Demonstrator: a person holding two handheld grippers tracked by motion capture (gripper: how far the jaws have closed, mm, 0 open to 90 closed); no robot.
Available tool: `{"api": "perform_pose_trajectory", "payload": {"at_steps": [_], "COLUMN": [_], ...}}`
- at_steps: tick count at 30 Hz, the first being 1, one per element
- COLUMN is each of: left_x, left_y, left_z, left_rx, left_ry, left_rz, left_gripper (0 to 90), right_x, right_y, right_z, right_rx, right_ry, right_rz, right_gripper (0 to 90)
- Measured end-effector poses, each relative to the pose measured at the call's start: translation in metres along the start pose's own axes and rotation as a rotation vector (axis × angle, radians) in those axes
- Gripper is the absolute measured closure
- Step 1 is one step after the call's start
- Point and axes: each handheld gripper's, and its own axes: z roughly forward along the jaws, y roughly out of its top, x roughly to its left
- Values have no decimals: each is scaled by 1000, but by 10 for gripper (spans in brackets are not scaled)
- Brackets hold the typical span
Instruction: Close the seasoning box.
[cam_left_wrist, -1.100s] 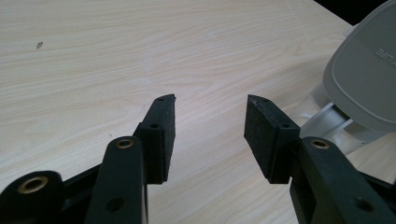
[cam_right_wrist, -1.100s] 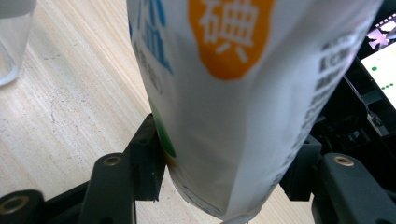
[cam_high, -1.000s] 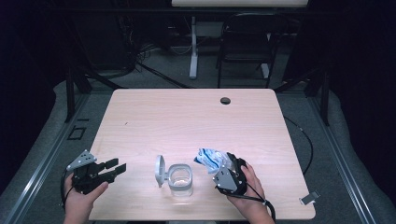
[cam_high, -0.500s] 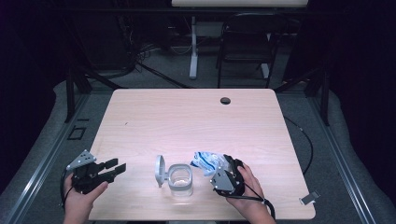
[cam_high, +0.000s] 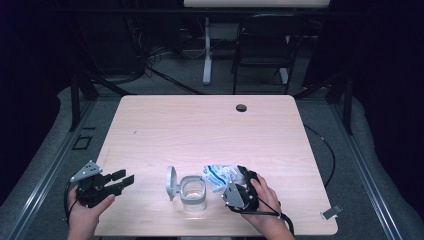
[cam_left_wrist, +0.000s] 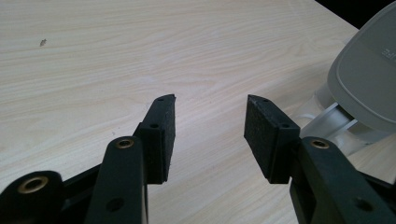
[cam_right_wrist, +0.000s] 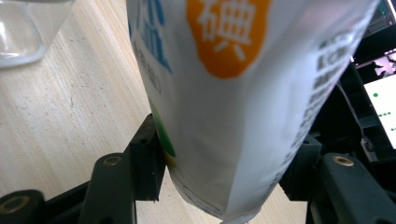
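Jaws of the right gripper (cam_high: 235, 181) are clamped on a white pouch (cam_high: 220, 175), tilted at three o'clock of the open-lidded clear container (cam_high: 192, 194). Pouring seems not yet started. Left gripper (cam_high: 122, 179) is kept wide, empty.

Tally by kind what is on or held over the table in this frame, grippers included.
Grippers: 2 (left gripper, open over bare wood; right gripper, shut on the bag)
White printed bag: 1
Clear container with its grey lid flipped up: 1
Dark round fitting near the table's far edge: 1
Total: 5
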Motion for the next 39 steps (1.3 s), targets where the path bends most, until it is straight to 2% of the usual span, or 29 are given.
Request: {"api": "perform_pose_trajectory", "payload": {"at_steps": [5,8,12,18,19,20,21,22,24,31,38,39], "left_x": [0,0,0,0,0,0,0,0,0,1,1,1], "left_y": [0,0,0,0,0,0,0,-1,-1,-1,-1,-1], "left_z": [0,0,1,0,1,1,1,1,1,2,1,1], "left_rx": [0,2,0,3,3,4,4,4,5,6,5,7], "left_ry": [0,0,-2,-2,-2,-1,-1,-2,-2,-2,0,-1], "left_rz": [0,0,-2,-3,-2,-2,-2,-4,-3,-3,-5,-4], "left_gripper": [537,537,536,536,536,537,537,536,537,536,537,537], "right_x": [2,3,3,3,2,4,3,4,4,5,4,5], "right_y": [-1,-1,0,0,1,0,1,0,1,0,1,0], "right_z": [2,2,0,2,1,3,2,4,3,5,5,6], "right_rx": [-4,-1,23,21,36,10,27,2,23,4,21,10], "right_ry": [-7,-18,-36,-52,-53,-52,-54,-58,-60,-70,-75,-77], "right_rz": [-12,-40,-76,-85,-101,-84,-101,-102,-121,-131,-154,-155], "right_gripper": [434,434,435,435,435,435,435,435,435,435,436,436]}}
